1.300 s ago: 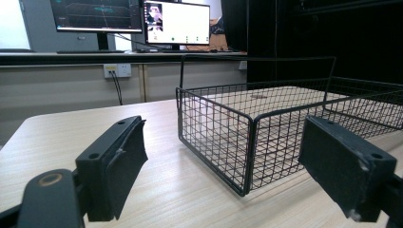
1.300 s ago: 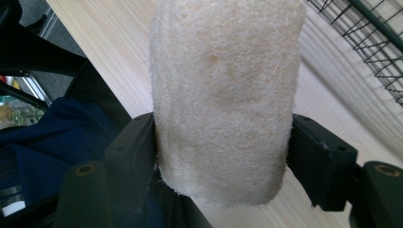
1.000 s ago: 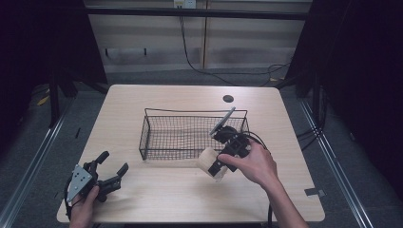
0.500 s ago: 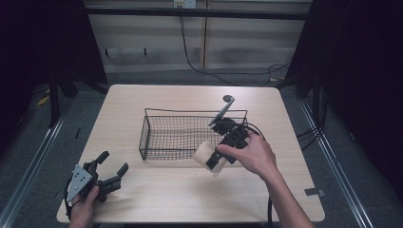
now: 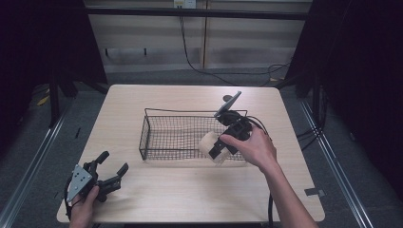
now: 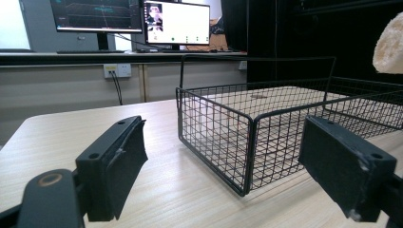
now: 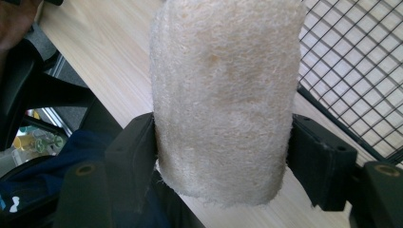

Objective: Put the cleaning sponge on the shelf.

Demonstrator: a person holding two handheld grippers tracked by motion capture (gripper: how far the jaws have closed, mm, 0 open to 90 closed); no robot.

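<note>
High view: my right gripper (image 5: 215,148) is clamped on the loofah (image 5: 207,143) over the wire basket's (image 5: 148,124) front rim; it's squishy and could slip out. Left gripper (image 5: 112,167) sits wide open near the table's (image 5: 190,199) front-left corner.

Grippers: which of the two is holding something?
The right gripper, by the wire basket: its jaws clamp a pale loofah sponge. The left gripper is open with nothing between its jaws.

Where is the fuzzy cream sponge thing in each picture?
High view: the cream loofah sponge is held in the right tool, at the wire basket's near right edge.
Left gripper view: the sponge peeks in at the top right corner, above the basket.
Right gripper view: the sponge stands in the middle.
Shared landmark: the black wire basket.
</note>
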